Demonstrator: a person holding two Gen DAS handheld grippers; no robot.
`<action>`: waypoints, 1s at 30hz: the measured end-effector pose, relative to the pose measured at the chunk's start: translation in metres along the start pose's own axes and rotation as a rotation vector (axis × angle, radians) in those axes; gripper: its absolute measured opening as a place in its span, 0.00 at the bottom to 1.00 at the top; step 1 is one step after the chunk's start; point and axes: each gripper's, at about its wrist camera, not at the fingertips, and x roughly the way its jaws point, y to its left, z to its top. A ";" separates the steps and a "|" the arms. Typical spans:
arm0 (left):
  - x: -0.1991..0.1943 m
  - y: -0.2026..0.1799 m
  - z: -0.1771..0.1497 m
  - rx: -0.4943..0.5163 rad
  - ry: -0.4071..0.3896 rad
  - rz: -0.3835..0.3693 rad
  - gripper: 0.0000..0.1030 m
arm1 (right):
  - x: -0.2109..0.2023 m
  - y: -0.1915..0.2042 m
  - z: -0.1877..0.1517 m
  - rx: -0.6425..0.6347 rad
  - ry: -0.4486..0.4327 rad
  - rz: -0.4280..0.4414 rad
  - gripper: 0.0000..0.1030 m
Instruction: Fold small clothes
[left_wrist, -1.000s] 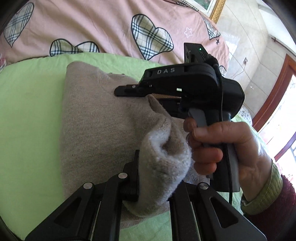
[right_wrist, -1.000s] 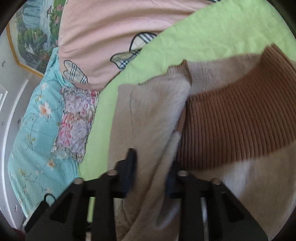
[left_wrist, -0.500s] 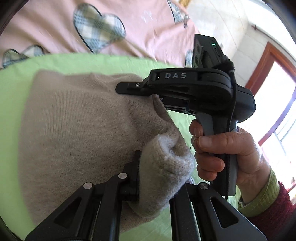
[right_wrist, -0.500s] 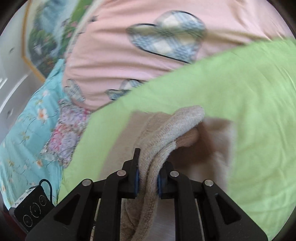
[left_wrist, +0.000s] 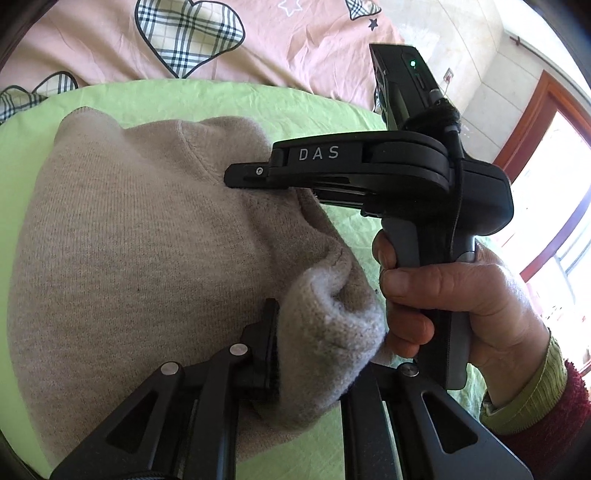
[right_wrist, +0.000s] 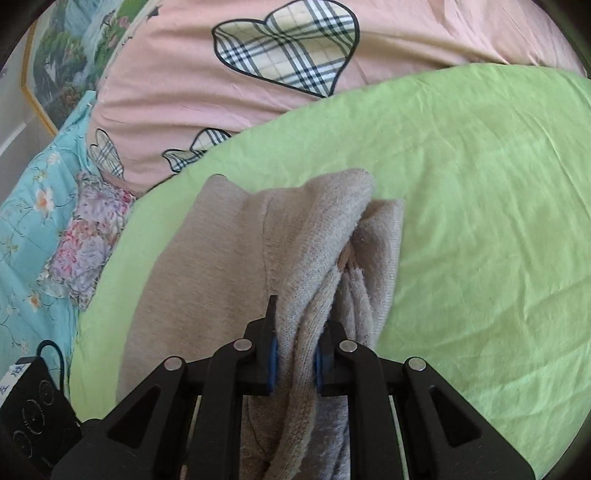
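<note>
A beige knit sweater (left_wrist: 129, 240) lies folded on the green sheet (left_wrist: 184, 99). My left gripper (left_wrist: 317, 332) pinches a thick rolled fold of it at the near right corner; its jaws are easing open, with the fold still pressed between them. In the left wrist view my right gripper (left_wrist: 251, 173), held by a hand (left_wrist: 443, 288), clamps the sweater's far right edge. In the right wrist view the right gripper (right_wrist: 295, 332) is shut on a bunched fold of the sweater (right_wrist: 207, 258), its blue pads pressing the knit from both sides.
A pink quilt with plaid hearts (right_wrist: 295, 55) borders the green sheet (right_wrist: 480, 221) at the far side. A floral pillow (right_wrist: 88, 243) and turquoise bedding (right_wrist: 29, 206) lie to the left. A black device (right_wrist: 33, 417) sits at the lower left. A window frame (left_wrist: 546, 155) is at the right.
Both grippers carried the sweater's edge across, then slowed. The brown ribbed part seen a second ago is now covered by the beige layer. Both grips stay on the fabric.
</note>
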 end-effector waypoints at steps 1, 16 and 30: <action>-0.001 -0.001 -0.001 -0.002 0.003 -0.006 0.15 | 0.000 -0.003 -0.001 0.013 -0.001 0.007 0.15; -0.107 0.056 -0.025 -0.091 -0.039 -0.008 0.61 | -0.041 -0.006 -0.041 0.010 0.004 -0.030 0.69; -0.054 0.158 0.013 -0.341 0.012 -0.014 0.77 | -0.031 0.000 -0.034 0.047 0.035 -0.021 0.69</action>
